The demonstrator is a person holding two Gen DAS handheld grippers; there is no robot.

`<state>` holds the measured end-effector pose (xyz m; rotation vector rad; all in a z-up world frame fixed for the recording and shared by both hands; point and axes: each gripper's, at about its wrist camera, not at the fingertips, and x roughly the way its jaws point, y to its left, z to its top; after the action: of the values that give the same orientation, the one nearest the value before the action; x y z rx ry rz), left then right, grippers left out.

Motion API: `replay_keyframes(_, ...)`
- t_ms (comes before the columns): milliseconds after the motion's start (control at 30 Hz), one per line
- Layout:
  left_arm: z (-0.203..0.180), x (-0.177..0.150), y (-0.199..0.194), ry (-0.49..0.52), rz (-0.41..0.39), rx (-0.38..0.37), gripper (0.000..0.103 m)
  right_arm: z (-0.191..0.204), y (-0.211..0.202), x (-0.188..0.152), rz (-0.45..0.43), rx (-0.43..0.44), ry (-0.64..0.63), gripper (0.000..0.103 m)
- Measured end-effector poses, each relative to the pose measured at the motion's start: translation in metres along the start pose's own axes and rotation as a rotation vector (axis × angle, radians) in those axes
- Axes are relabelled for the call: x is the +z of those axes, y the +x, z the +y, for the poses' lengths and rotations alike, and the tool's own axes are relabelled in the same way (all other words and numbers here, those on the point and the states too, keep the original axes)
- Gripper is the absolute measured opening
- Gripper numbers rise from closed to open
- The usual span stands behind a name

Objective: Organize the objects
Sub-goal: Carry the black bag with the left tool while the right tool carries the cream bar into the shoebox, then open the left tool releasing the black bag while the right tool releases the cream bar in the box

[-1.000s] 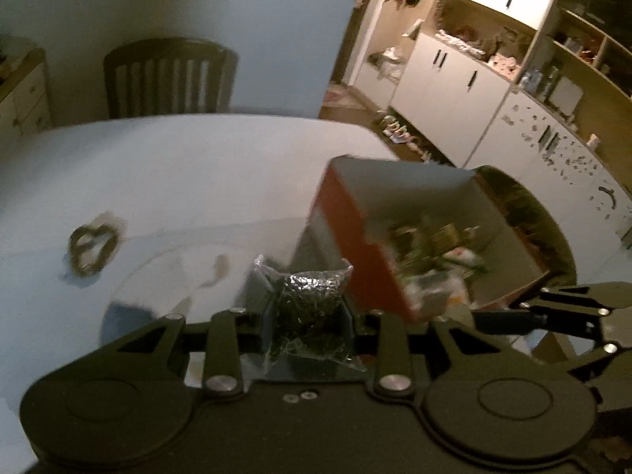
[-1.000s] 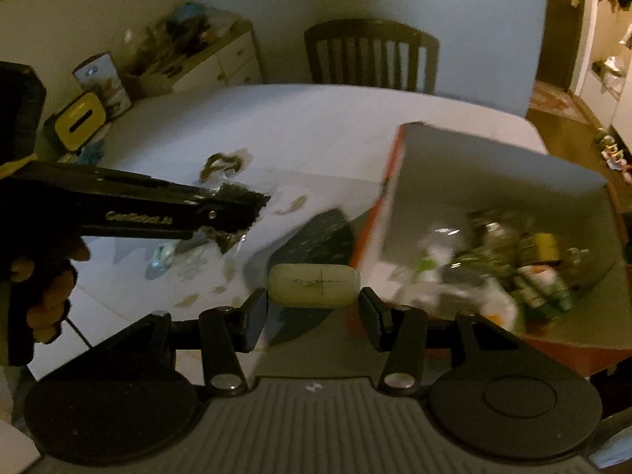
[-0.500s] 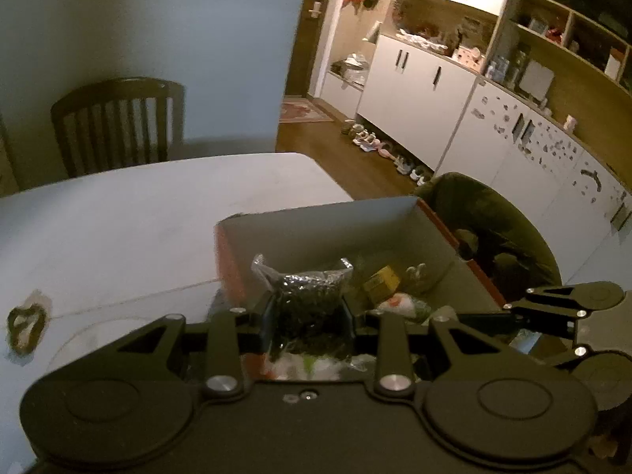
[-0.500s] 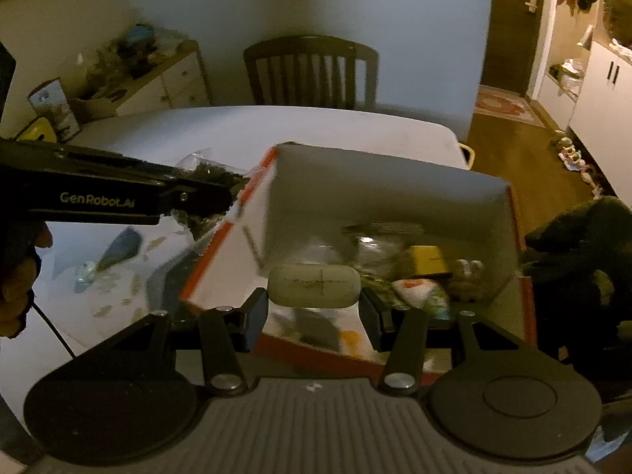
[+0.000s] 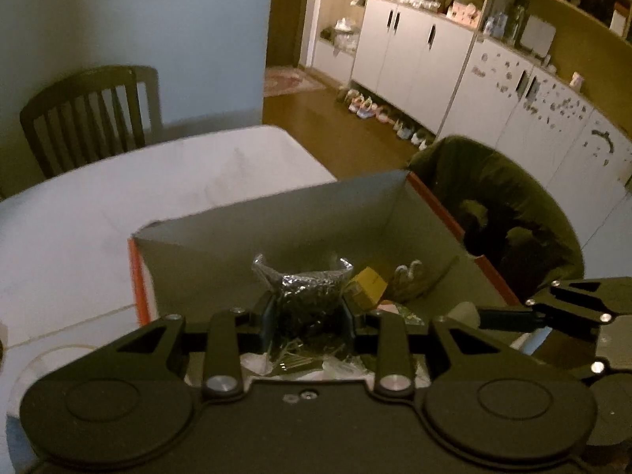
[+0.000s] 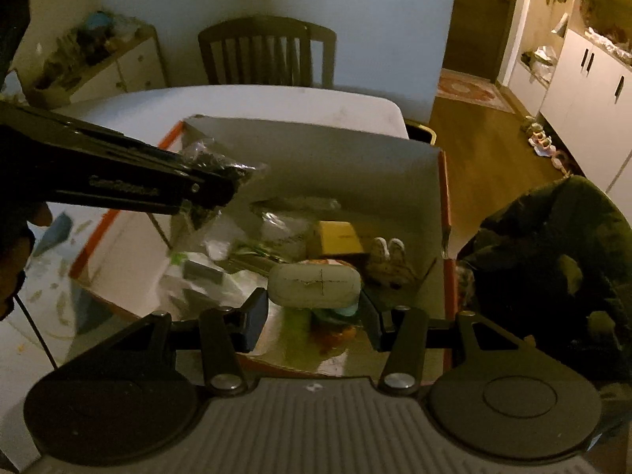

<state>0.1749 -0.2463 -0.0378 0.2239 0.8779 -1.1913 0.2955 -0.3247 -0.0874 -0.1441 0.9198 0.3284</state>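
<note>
Box (image 5: 276,233) sits on bench (image 5: 118,205); left gripper (image 5: 306,312) fingers clamp a plastic bag (image 5: 304,296) above it, right gripper (image 6: 314,308) fingers pinch a pale case (image 6: 314,285)

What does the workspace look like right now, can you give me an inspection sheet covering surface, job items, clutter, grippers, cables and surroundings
Surface: white table, with small scraps near its left edge in the right wrist view.
Job's things: open cardboard box with orange outer sides; clear bag of dark bits; pale oval case.
Clutter: inside the box, a yellow carton, a small plush toy, plastic wrappers.
Grippers: left gripper shut on the bag, over the box; right gripper shut on the oval case, over the box.
Cables: thin dark cord at the left edge of the right wrist view.
Surroundings: wooden chair, white cabinets, dark green garment beside the box.
</note>
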Motion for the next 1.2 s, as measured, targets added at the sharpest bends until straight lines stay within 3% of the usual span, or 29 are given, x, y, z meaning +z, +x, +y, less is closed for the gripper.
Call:
replay_keyframes(300, -0.009, -0.002, 0.042, 0.033, 0.087, 0.025, 0.032, -0.010, 0.030, 0.004, 0.029, 0.021, -0.019, 0.050)
replay_keyframes(800, 0.002, -0.008, 0.072, 0.001, 0.205, 0.024, 0.033, -0.009, 0.049, 0.001, 0.066, 0.054, -0.032, 0.050)
replay_keyframes(1000, 0.000, -0.009, 0.077, 0.004, 0.227, 0.029, 0.040, -0.011, 0.047, 0.001, 0.065, 0.064, -0.013, 0.050)
replay_keyframes(1133, -0.002, -0.008, 0.075, -0.003, 0.209, 0.031, 0.058, -0.011, 0.041, 0.001, 0.051, 0.079, -0.003, 0.050)
replay_keyframes(1200, -0.003, -0.008, 0.069, 0.016, 0.183, 0.043, 0.058, -0.009, 0.038, 0.001, 0.040, 0.075, -0.009, 0.051)
